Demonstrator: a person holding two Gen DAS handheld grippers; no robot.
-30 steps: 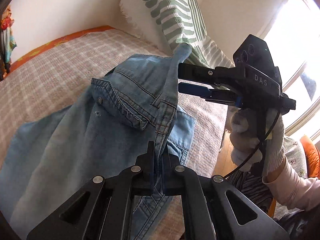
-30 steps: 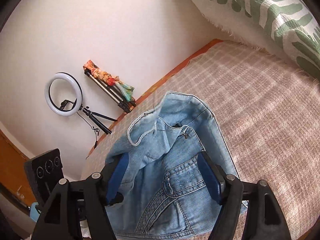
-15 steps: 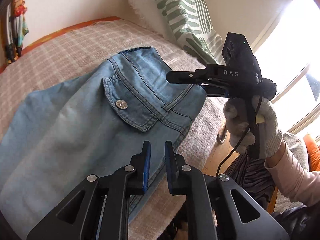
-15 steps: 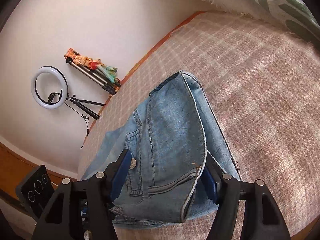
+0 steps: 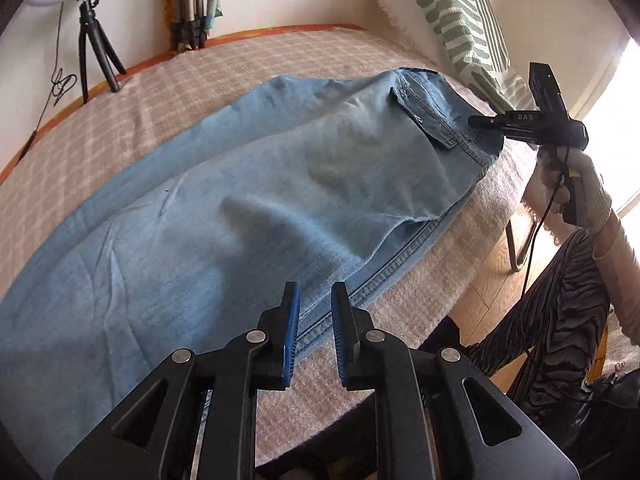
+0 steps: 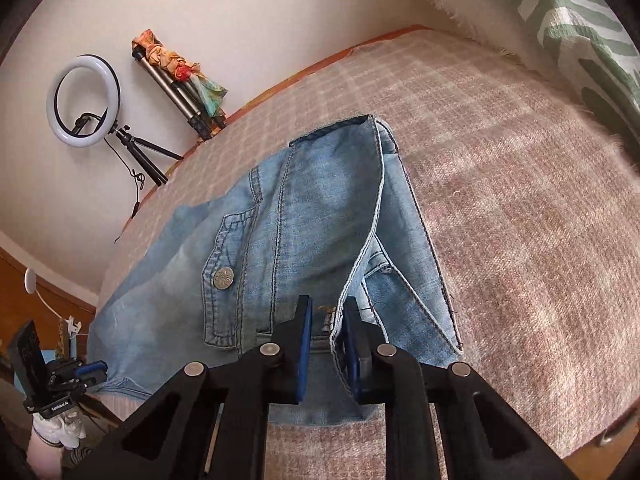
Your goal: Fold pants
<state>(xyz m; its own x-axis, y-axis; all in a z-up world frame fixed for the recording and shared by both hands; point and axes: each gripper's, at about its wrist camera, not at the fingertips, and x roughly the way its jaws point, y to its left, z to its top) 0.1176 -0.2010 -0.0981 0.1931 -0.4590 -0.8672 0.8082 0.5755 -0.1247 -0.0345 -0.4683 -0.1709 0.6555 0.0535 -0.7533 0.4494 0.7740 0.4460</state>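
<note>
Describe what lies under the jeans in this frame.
The jeans lie flat on a pinkish checked blanket, which shows all around them. What the blanket covers is hidden, and so is anything beneath the denim itself.

Home bedroom, from what I see on both wrist feeds. A bed (image 5: 280, 56) fills most of the view, covered with a pink-and-white checked blanket (image 6: 520, 208) over an orange sheet edge (image 5: 120, 74). A big green-striped pillow (image 5: 452, 12) leans against the plain cream wall (image 6: 240, 8) at the head. Wood floor (image 5: 492, 272) shows beside the bed, with bright daylight from a window (image 5: 624, 120) on that side. Against the wall on the far side of the bed: a ring light (image 6: 83, 100) on a small tripod, and folded tripods (image 6: 180, 92) with a colourful cloth tied on. Looks like a lived-in room set up for filming. Jeans (image 5: 240, 200) lie spread on the bed.
</note>
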